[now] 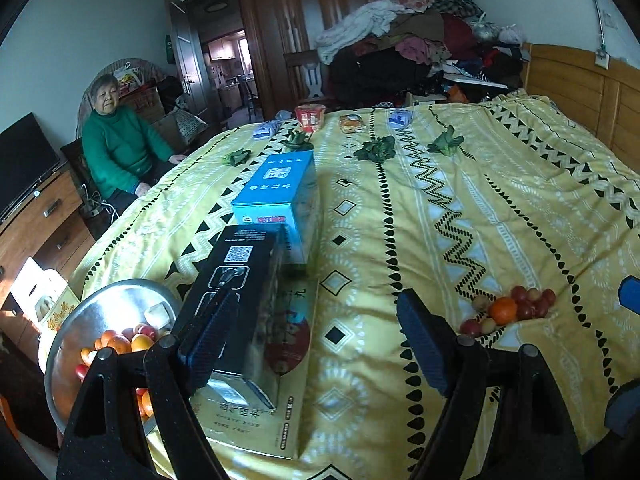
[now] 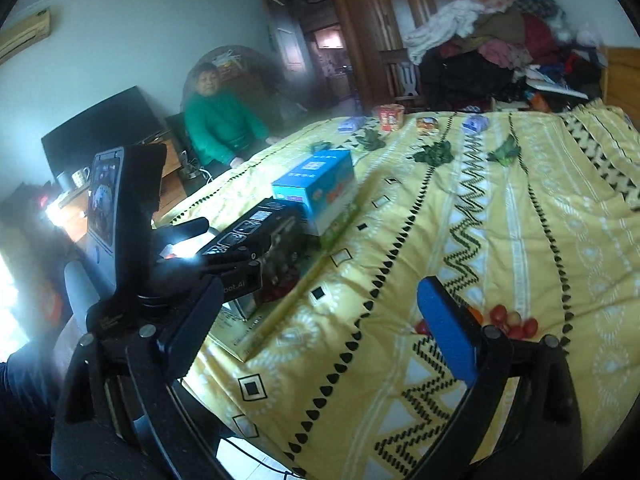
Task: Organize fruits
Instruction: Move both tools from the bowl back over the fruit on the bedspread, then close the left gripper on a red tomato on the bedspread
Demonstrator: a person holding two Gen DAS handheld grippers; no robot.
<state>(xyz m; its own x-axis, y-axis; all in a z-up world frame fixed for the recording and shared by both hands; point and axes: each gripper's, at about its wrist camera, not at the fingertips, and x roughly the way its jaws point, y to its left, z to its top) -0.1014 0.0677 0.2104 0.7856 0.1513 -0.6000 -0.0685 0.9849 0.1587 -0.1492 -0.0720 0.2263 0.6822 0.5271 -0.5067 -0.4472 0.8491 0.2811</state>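
A small pile of fruit (image 1: 510, 310), an orange with several small red and pale pieces, lies on the yellow patterned bedspread (image 1: 400, 208). It also shows in the right wrist view (image 2: 508, 320), just beyond the right fingertip. A metal bowl (image 1: 92, 312) at the bed's left edge holds several oranges and red fruits. My left gripper (image 1: 320, 340) is open and empty, between bowl and pile. My right gripper (image 2: 320, 324) is open and empty, its blue finger (image 2: 448, 332) beside the pile.
A black box (image 1: 232, 296) and a blue box (image 1: 280, 196) stand on a flat yellow carton (image 1: 256, 428) between bowl and pile. Leafy greens (image 1: 376, 148), a noodle cup (image 1: 310, 117) and packets lie at the far side. A person in green (image 1: 120, 148) sits left.
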